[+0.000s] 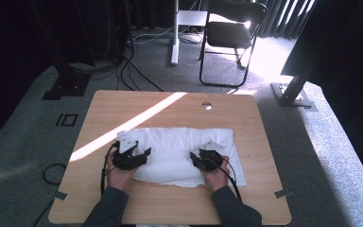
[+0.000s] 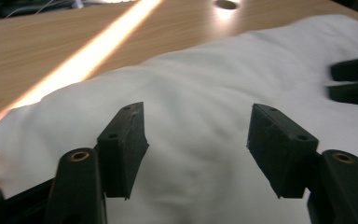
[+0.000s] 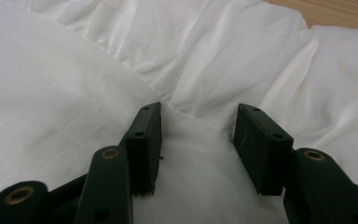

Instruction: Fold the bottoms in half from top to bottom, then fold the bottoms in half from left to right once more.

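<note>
pillow point(image 1: 179, 153) lies mid-table; your right gripper point(image 3: 198, 140) pinches a fabric fold at its 5 o'clock, left gripper point(image 2: 198, 140) gapes empty at 8. pull one-handed and it skews.

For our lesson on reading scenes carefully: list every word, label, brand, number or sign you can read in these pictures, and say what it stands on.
None: no readable text on the white cloth, the wooden table, the left gripper or the right gripper.
Floor marking: a plain outlined shape, no letters readable.
</note>
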Demonstrator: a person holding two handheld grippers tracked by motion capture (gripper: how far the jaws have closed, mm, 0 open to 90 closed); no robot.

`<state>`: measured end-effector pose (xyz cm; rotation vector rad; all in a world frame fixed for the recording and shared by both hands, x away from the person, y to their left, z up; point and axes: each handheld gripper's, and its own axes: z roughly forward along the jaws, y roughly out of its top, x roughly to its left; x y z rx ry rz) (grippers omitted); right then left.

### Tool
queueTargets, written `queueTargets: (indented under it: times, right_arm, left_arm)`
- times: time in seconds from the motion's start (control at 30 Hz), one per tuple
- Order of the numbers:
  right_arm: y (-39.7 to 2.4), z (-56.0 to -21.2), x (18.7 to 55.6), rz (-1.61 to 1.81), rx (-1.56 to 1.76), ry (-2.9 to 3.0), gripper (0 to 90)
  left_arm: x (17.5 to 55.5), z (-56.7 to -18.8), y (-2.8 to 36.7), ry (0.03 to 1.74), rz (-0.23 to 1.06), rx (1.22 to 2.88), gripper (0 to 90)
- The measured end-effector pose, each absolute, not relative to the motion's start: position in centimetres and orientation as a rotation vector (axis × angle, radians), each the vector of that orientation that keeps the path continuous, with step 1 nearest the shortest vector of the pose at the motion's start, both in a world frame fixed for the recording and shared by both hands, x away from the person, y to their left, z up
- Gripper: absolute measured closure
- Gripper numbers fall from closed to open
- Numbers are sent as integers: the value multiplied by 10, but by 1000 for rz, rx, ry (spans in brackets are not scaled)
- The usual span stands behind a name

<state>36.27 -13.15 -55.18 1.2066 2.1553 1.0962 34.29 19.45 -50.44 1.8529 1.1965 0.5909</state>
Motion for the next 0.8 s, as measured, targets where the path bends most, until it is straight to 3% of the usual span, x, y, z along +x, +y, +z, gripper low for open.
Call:
queueTargets:
  times: [0.13,0.2,0.3,0.57,0.8]
  right_arm:
    - [-131,-552,363,1093,1208,2155,509]
    - [-132,-552,363,1094,1209,2157,508]
    - [-132,-552,363,1097,1211,2160,508]
    - [-133,-552,364,1104,1208,2163,508]
    - [-133,-552,363,1109,1206,2159,508]
  left_arm:
    - [357,-523,215,1359,574,1850,256]
    - [368,-535,220,1448,488,1862,134]
    - [377,-547,222,1523,457,1862,29]
    - [378,-555,220,1551,613,1923,20]
    - [373,-557,223,1600,648,1889,3]
